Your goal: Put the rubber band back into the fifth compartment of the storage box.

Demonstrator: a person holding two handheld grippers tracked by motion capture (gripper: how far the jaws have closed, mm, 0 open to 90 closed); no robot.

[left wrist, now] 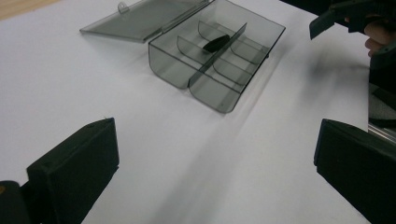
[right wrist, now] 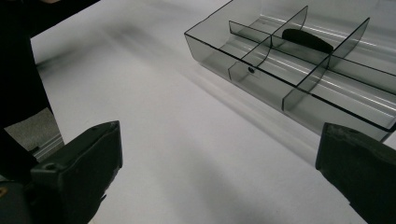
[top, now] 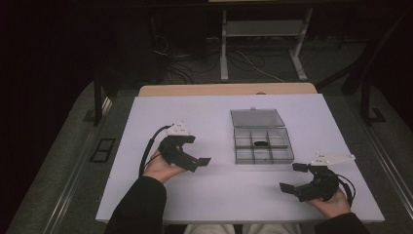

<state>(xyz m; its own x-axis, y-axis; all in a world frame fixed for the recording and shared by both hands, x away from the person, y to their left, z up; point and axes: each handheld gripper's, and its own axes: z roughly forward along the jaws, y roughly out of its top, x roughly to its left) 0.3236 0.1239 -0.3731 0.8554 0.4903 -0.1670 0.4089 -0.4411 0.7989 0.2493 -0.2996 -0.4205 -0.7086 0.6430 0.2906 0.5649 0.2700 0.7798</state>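
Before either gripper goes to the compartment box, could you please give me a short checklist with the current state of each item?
1. Lid of the compartment box open, lying flat behind: ok.
2. Small black object in the middle compartment of the far row: ok.
3. Left gripper open, empty: ok.
4. Right gripper open, empty: ok.
5. Table free between grippers and box: ok.
6. What the black object is: cannot tell.

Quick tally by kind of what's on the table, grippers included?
Grippers: 2, left gripper and right gripper, both open
Clear compartment box with its lid open: 1
Small black object in a middle compartment: 1
Total: 4
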